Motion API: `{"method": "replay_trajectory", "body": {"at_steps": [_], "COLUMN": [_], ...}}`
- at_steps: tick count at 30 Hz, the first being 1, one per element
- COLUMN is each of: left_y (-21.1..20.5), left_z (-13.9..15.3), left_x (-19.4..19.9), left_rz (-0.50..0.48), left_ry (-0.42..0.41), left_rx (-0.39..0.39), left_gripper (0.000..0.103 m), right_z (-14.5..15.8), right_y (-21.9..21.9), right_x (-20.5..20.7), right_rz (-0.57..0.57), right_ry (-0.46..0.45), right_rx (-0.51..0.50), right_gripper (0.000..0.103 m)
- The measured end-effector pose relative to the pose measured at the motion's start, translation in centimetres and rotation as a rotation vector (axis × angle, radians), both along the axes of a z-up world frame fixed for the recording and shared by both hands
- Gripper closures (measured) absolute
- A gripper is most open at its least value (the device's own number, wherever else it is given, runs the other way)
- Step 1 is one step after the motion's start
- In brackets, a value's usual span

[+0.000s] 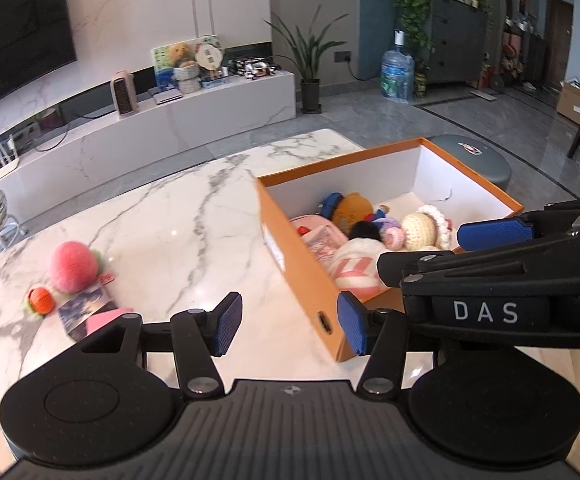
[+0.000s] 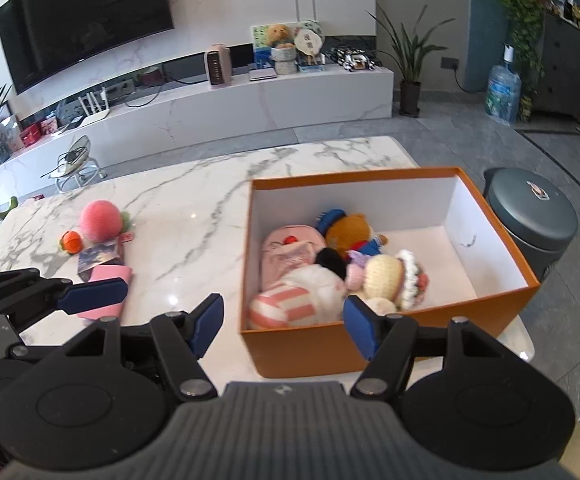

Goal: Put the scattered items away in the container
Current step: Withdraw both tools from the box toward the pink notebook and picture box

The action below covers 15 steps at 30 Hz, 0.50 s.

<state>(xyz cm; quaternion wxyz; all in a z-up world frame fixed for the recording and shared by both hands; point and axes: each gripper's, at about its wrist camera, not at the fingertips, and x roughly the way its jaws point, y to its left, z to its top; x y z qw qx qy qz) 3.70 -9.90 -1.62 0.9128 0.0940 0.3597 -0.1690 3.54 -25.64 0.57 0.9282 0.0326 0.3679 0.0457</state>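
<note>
An orange box [image 2: 302, 350] with white inside stands on the marble table [image 2: 178, 216] and holds several plush toys, among them a brown bear [image 2: 348, 232] and a pink-striped white plush [image 2: 290, 304]. It also shows in the left wrist view [image 1: 302, 276]. Left on the table lie a pink peach plush [image 1: 73, 261], a small orange toy [image 1: 41, 300], a picture card [image 1: 86, 306] and a pink pouch [image 2: 108, 292]. My left gripper [image 1: 290, 326] is open and empty by the box's near left corner. My right gripper [image 2: 284, 326] is open and empty above the box's near wall.
A grey round stool [image 2: 530, 216] stands right of the box. A white TV bench [image 2: 250, 108] with a heater and ornaments runs along the far wall. A water jug [image 2: 504, 92] and potted plants stand on the floor beyond.
</note>
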Motion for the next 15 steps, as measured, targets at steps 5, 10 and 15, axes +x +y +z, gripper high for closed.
{"method": "replay_trajectory", "body": {"at_steps": [5,10,15], "left_y": [2.6,5.2,8.1], "left_z": [0.0,-0.4,-1.0], "left_x": [-0.9,-1.7,-2.2], "left_rz": [0.045,0.102,0.163], "left_ry": [-0.002,0.003,0.021], "left_rx": [-0.016,-0.03,-0.045], "left_gripper": [0.041,0.041,0.041], "right_z": [0.1,-0.3,-0.9], "right_y": [2.4,5.2,8.1], "right_x": [-0.6,-1.0,-1.1], "right_rz": [0.038,0.078,0.127], "right_ry": [-0.005,-0.004,0.006], "right_rx": [-0.012,-0.022,-0.041], "right_gripper": [0.034,0.034,0.034]}}
